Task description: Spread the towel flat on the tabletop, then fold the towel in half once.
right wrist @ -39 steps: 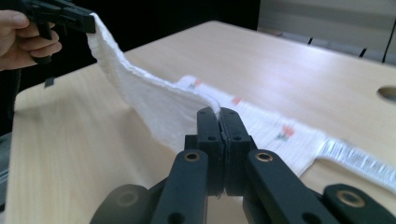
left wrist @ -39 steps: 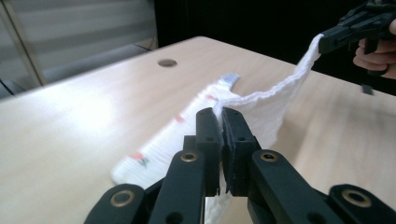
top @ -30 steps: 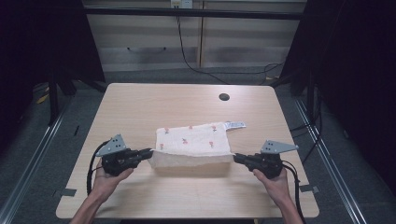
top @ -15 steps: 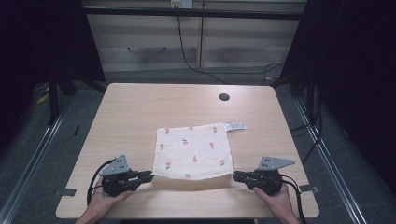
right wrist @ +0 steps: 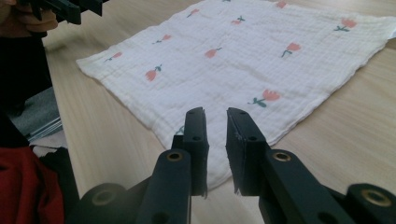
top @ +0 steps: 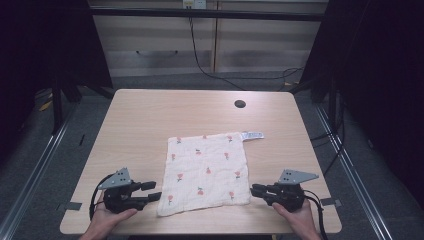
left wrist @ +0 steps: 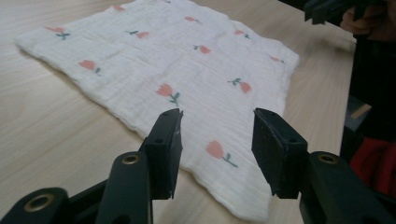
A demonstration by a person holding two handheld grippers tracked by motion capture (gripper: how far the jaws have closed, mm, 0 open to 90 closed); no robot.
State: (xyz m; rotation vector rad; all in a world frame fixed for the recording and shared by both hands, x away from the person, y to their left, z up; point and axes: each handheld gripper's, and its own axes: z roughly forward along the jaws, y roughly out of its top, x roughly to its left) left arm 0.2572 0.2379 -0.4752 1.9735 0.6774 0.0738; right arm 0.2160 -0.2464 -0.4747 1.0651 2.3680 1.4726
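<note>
Now my left gripper [top: 155, 190] and right gripper [top: 253, 190] have just been opening, jaws off the flat cloth [top: 207, 172] on the table [top: 150, 115].

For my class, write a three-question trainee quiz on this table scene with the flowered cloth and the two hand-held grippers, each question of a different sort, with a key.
1. True or false: the cloth lies spread flat on the table.
2. Multiple choice: the left gripper has its jaws A) clamped on the cloth corner, B) apart, with the near cloth corner below the gap, C) closed on a cable.
3. Fill in: the cloth's white label sticks out at its far ____ corner in the high view.

Key: 1 true; 2 B; 3 right.
</note>
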